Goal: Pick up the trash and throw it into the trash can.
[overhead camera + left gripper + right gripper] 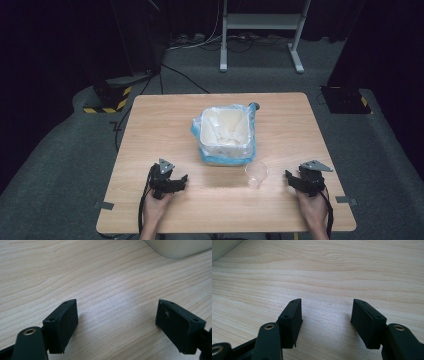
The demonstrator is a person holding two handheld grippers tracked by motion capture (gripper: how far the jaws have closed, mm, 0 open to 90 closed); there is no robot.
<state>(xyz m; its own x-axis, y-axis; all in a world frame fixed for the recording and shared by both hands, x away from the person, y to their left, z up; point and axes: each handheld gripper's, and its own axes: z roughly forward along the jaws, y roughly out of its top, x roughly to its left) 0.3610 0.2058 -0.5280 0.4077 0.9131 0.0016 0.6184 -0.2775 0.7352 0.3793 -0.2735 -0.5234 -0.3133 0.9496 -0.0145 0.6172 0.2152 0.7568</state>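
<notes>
Table (165, 130) of pale wood on grey carpet, dark room; each hand-held gripper (172, 182) (299, 181) gapes, seemingly empty.

Floor: grey carpet (60, 165) all round, dark toward the edges.
Table: square wooden table (165, 120), pale grain, lit from above.
Far side: white metal stand (260, 22) with two feet; cables (200, 42) trail on the floor beside it.
Far left: black base with yellow-black hazard stripes (112, 102).
Far right: black base (345, 97), similar striping.
Walls: in darkness.

bin (180, 248) cut off at top edge, just a corner | stuff inside bin (225, 131) too blurry to tell
</notes>
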